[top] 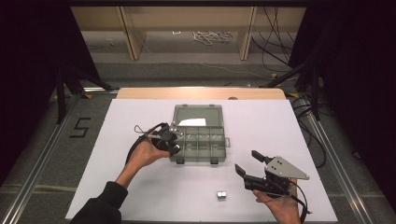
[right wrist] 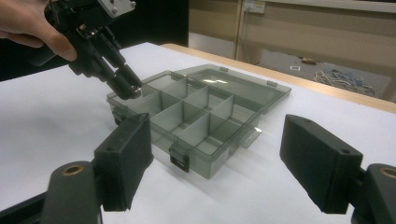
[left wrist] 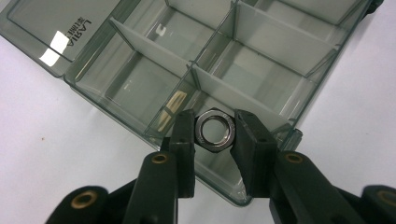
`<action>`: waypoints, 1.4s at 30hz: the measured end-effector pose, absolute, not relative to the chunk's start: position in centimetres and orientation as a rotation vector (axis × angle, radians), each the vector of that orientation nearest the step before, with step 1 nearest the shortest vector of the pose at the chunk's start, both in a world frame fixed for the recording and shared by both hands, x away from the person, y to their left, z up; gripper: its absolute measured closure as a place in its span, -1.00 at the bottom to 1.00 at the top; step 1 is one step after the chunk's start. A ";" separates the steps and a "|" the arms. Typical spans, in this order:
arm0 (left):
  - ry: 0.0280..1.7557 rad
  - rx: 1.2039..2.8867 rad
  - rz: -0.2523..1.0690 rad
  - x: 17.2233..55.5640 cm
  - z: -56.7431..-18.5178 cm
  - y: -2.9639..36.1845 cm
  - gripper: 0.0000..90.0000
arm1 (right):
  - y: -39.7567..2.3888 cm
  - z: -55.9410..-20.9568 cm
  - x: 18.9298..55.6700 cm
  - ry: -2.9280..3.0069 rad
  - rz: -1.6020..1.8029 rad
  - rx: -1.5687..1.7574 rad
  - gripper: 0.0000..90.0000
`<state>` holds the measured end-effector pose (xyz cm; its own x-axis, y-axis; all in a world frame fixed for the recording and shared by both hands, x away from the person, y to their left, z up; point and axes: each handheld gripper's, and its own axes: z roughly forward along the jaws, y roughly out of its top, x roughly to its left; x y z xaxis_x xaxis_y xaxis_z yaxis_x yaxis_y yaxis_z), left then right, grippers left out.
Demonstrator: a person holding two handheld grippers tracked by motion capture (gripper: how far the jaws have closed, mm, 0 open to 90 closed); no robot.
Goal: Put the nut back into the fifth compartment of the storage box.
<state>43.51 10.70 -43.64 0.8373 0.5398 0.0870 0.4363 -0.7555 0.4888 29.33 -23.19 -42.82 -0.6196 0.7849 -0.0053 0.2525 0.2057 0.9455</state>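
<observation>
Your left gripper (left wrist: pixel 213 130) is clamped on a steel hex nut (left wrist: pixel 214 130), pads on opposite flats. Nut is bright and silvery, its bore facing straight up at the camera, axis vertical. It hangs over the near corner compartment of the smoky compartment box (left wrist: pixel 261 60). Your right gripper (right wrist: pixel 219 161) is spread wide, holding nothing.

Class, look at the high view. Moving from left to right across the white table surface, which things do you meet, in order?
Left gripper holding a metal nut at the box's left edge → open grey compartment box → small metal nuts lying near the front edge → right gripper, jaws open and empty.
</observation>
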 end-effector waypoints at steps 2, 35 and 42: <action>0.715 2.564 0.305 43.6 -43.7 10.7 0.55 | -23.2 -42.8 29.3 1.991 1.416 0.960 -0.43; 0.622 2.435 0.309 38.5 -40.7 9.1 -0.26 | -23.2 -42.8 29.4 1.969 1.432 0.956 -0.43; 0.546 2.436 0.302 37.0 -40.2 8.1 -0.30 | -23.3 -42.8 29.4 1.970 1.432 0.959 -0.43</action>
<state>36.98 8.14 -40.22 0.8885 0.4513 0.0832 0.3102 -0.7242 0.6159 29.36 -23.30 -42.78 -0.6151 0.7885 -0.0027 0.2410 0.1913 0.9515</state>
